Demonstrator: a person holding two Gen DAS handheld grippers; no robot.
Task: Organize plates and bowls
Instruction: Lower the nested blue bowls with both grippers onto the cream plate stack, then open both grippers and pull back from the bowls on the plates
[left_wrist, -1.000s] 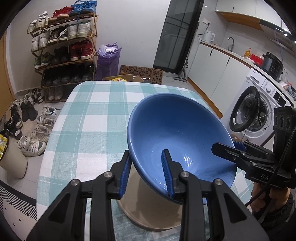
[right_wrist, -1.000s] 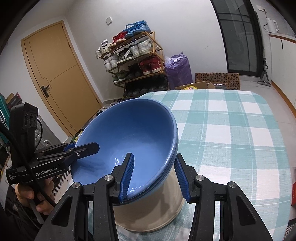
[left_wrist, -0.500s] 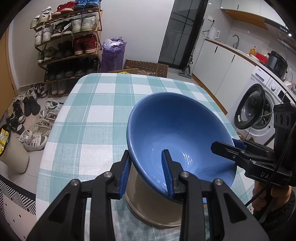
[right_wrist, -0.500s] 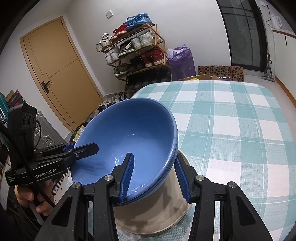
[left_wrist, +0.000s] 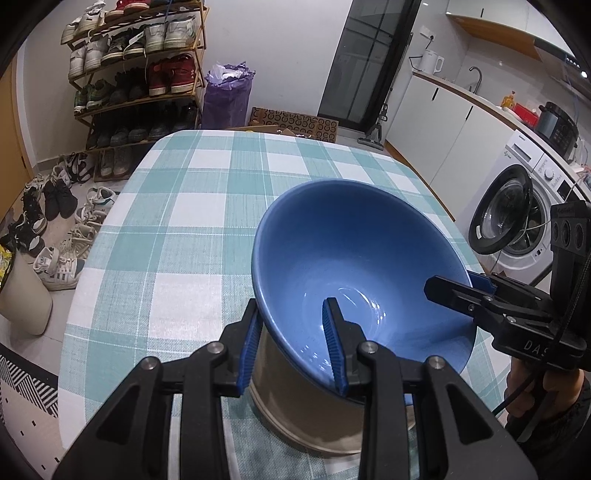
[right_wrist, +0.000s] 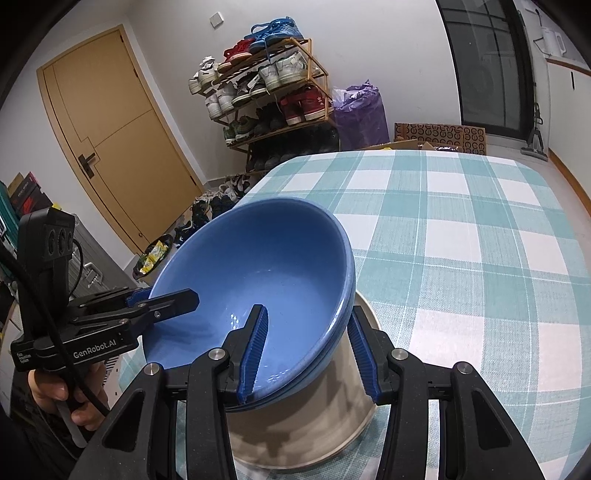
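Left tongs (left_wrist: 293, 343) clenched on the near-left rim of the blue bowl (left_wrist: 354, 266), one pad inside, one outside. Bowl tilted, raised over a cream bowl (left_wrist: 295, 413) that sits on the checked surface (left_wrist: 192, 206). Right tongs (right_wrist: 306, 350) clenched on the opposite rim, which looks like two stacked blue rims there. Shoe rack (left_wrist: 136, 70) and purple bag (left_wrist: 227, 96) beyond the far edge; washing machine (left_wrist: 517, 210) at far right.

Black left gripper (left_wrist: 291, 345), ridged blue pads (left_wrist: 334, 347), silver screws
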